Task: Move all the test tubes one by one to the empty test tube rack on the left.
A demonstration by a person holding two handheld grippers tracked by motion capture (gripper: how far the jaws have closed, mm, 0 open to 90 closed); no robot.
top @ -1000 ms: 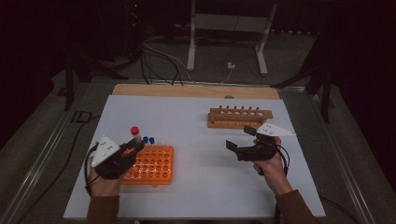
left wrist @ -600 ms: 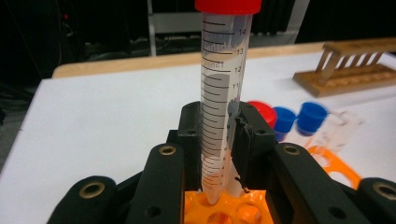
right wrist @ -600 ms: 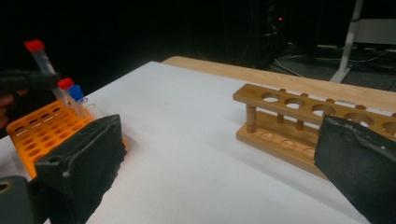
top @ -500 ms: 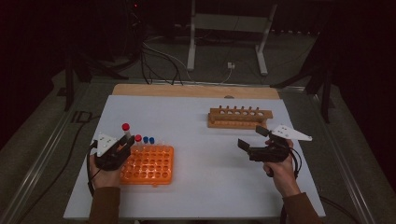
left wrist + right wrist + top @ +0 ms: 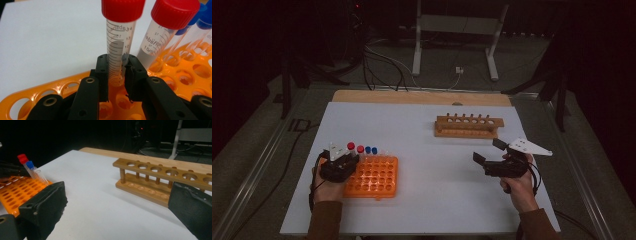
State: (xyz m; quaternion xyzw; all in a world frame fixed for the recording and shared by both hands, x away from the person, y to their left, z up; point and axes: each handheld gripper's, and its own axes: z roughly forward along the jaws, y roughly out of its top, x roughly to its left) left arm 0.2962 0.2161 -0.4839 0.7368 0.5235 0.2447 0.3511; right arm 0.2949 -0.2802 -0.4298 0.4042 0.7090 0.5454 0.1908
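Note:
My left gripper (image 5: 343,161) is shut on a clear 15 ml tube with a red cap (image 5: 120,45), held upright over the far-left corner of the orange rack (image 5: 374,176); its lower end is hidden between the jaws. A second red-capped tube (image 5: 165,32) and blue-capped tubes (image 5: 371,149) stand in the rack's far row. My right gripper (image 5: 489,151) is open and holds nothing, above the white table right of centre. It points toward the empty wooden tube rack (image 5: 162,177), which also appears in the high view (image 5: 468,126).
The white table top (image 5: 432,165) ends in a wooden strip (image 5: 422,96) at the far edge. Beyond it are cables and a metal stand (image 5: 457,30) on a dark floor. A black cable (image 5: 287,170) runs off the table's left side.
The left gripper has brought the red-capped tube down and a little left, closer to the orange rack. The right gripper has drifted slightly to the right, still open.

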